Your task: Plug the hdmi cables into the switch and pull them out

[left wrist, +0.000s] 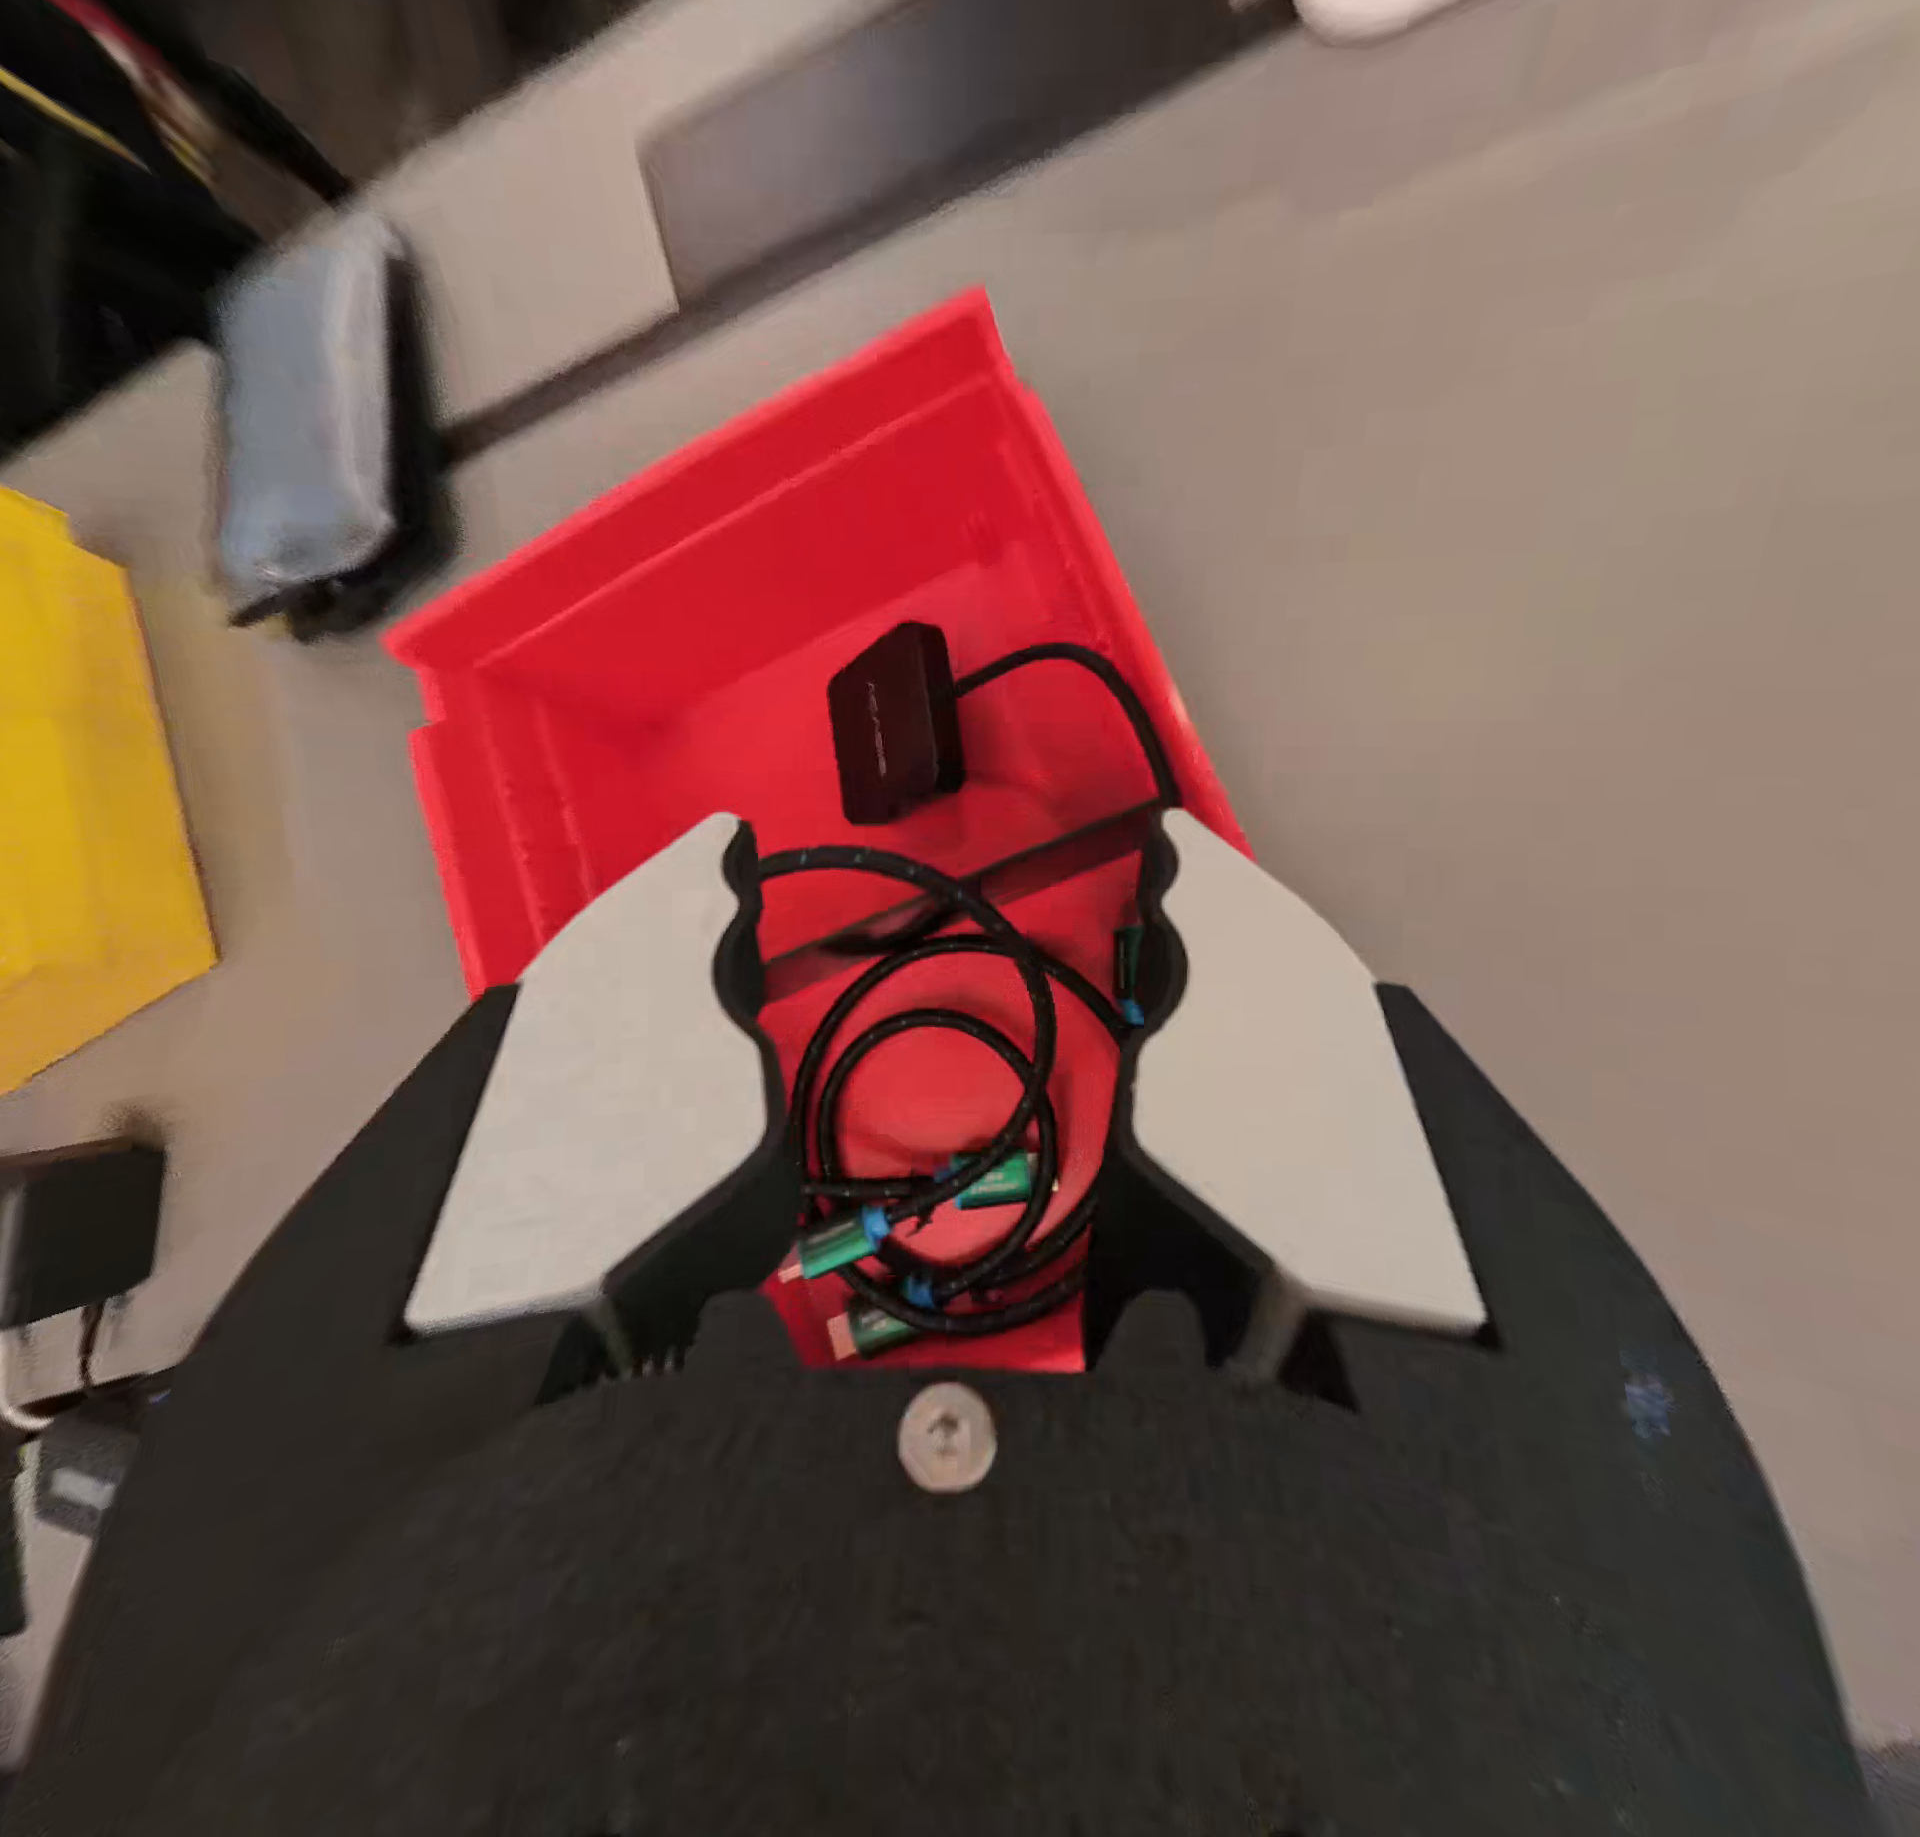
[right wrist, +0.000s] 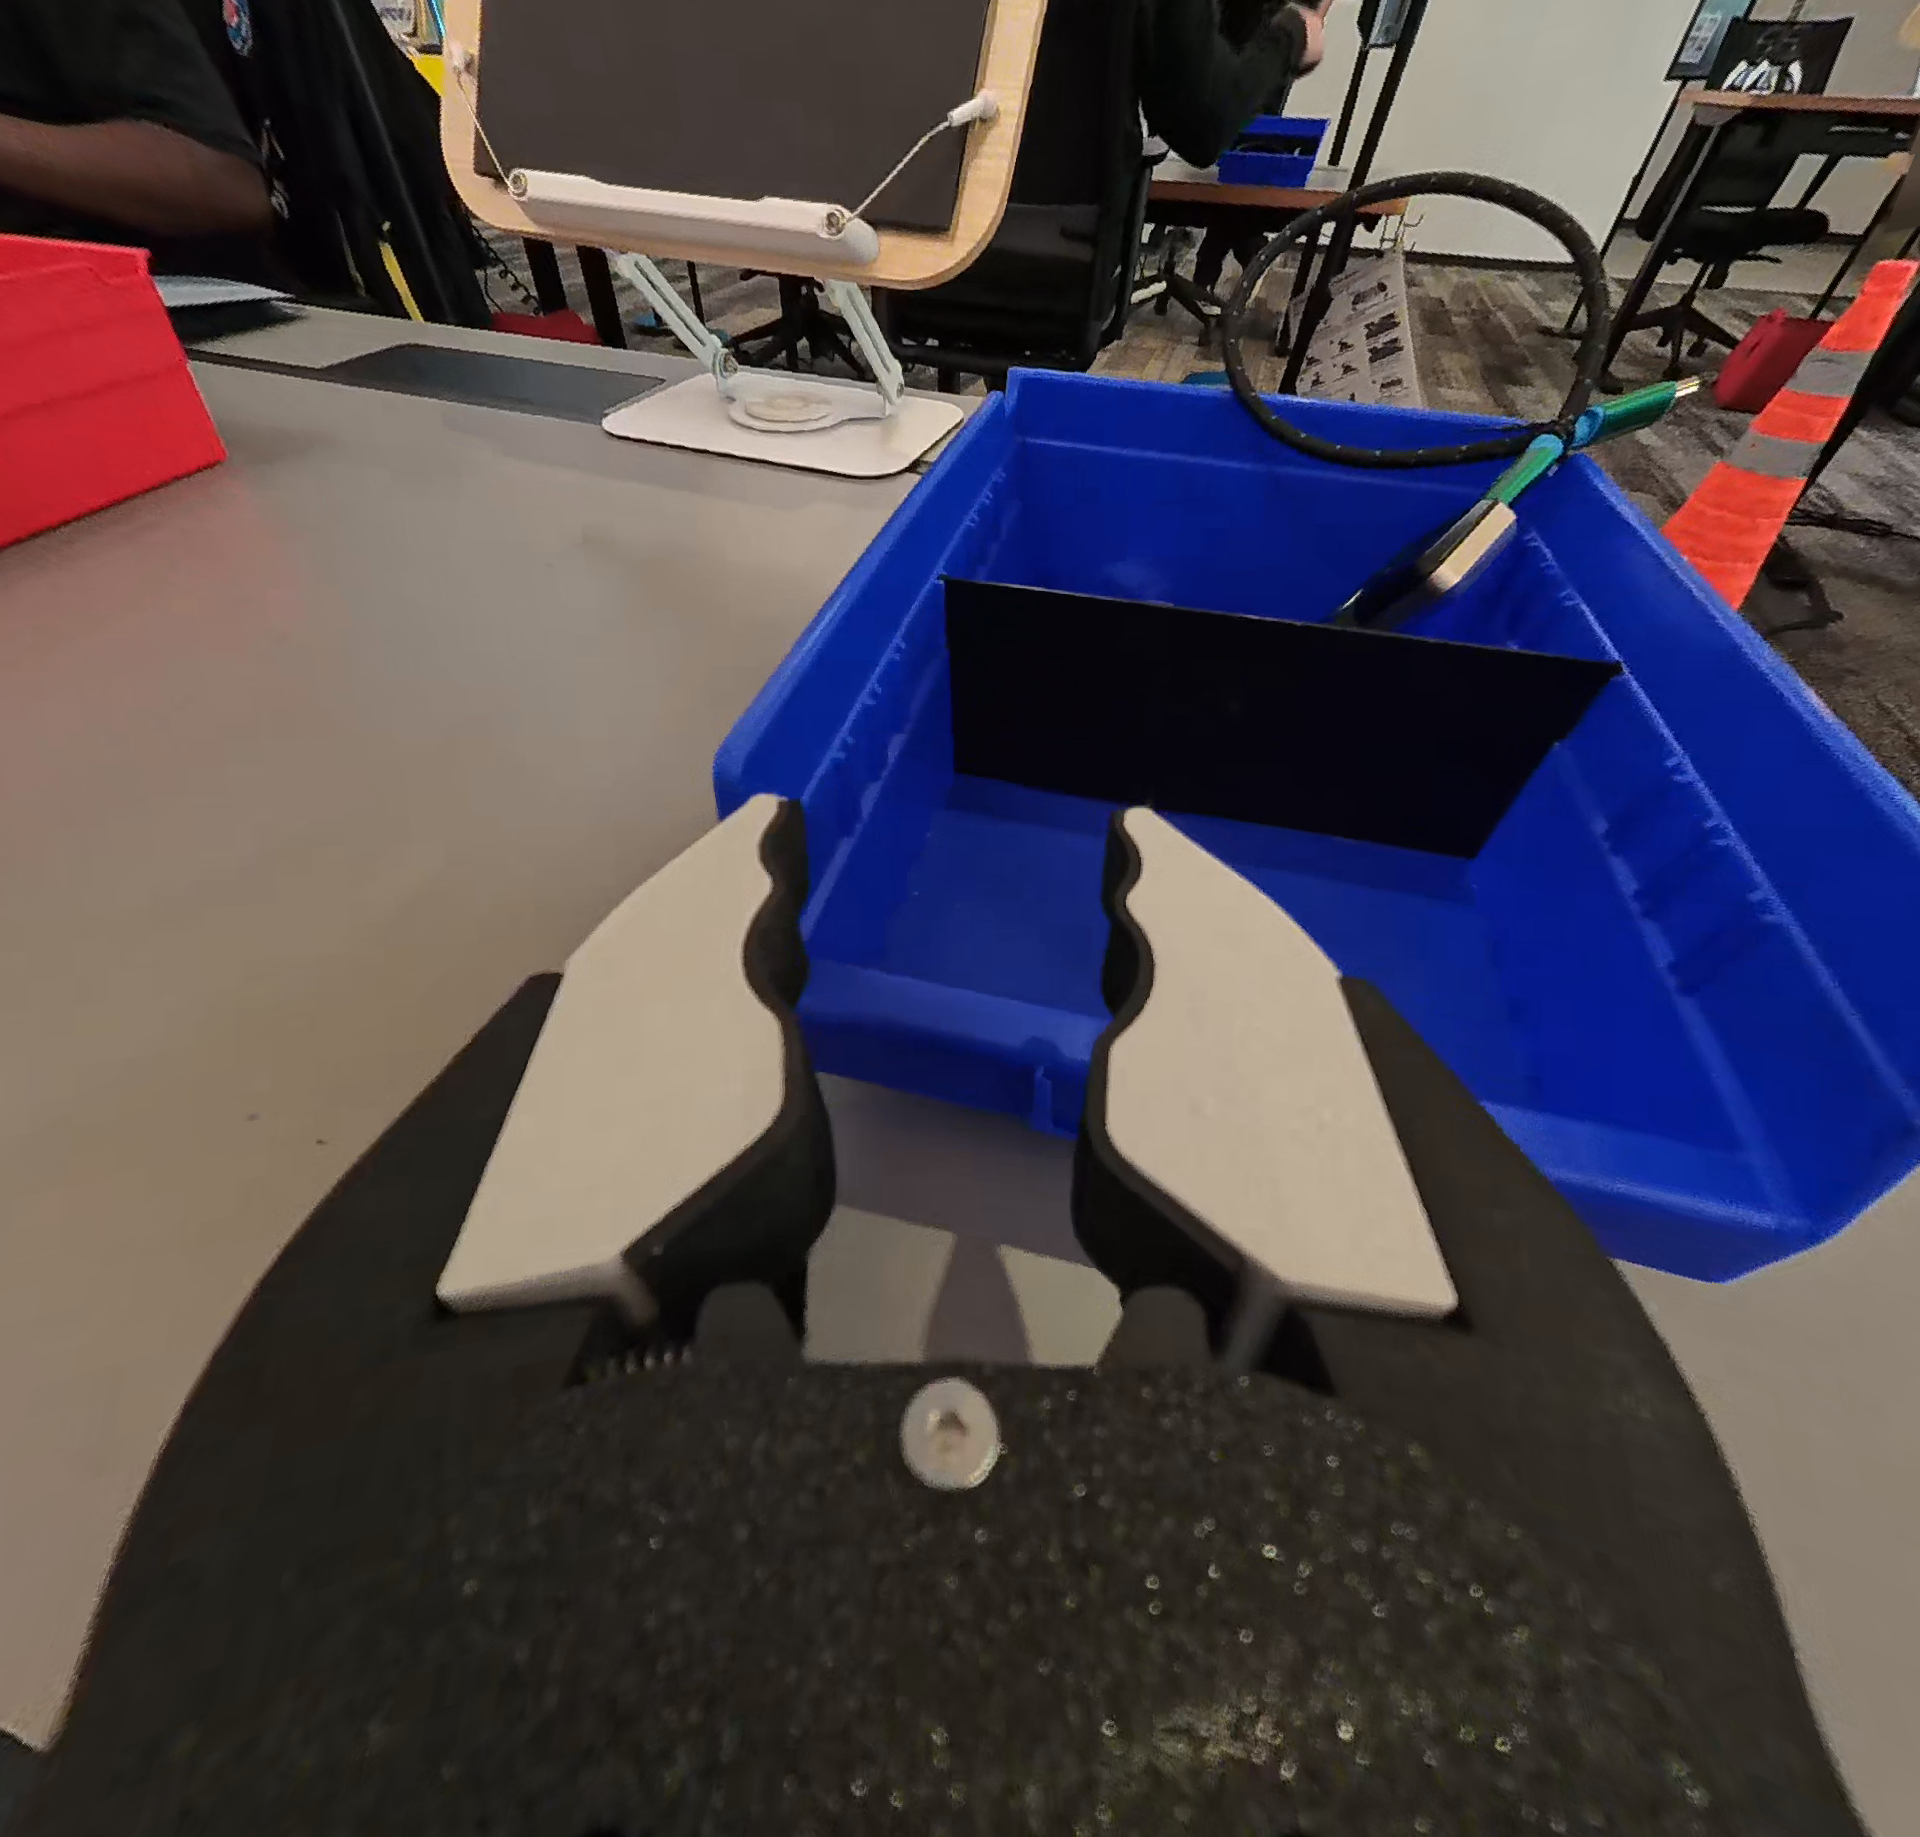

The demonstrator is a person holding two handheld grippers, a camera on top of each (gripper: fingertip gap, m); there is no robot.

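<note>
Black cables and a switch in a red bin, both grippers open and empty

Coiled cables (left wrist: 925, 1112) with green plugs fill the red bin's (left wrist: 727, 540) near compartment; the black switch (left wrist: 891, 722) lies beyond the divider. The left gripper (left wrist: 951, 831) hovers above, jaws apart. The right gripper (right wrist: 951, 821), jaws apart, faces a blue bin (right wrist: 1714, 956) holding another cable (right wrist: 1413, 333) at its far right

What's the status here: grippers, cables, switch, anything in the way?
Left gripper open above red bin. Right gripper open, empty, facing blue bin. Switch unplugged; coiled HDMI cables tangled.
</note>
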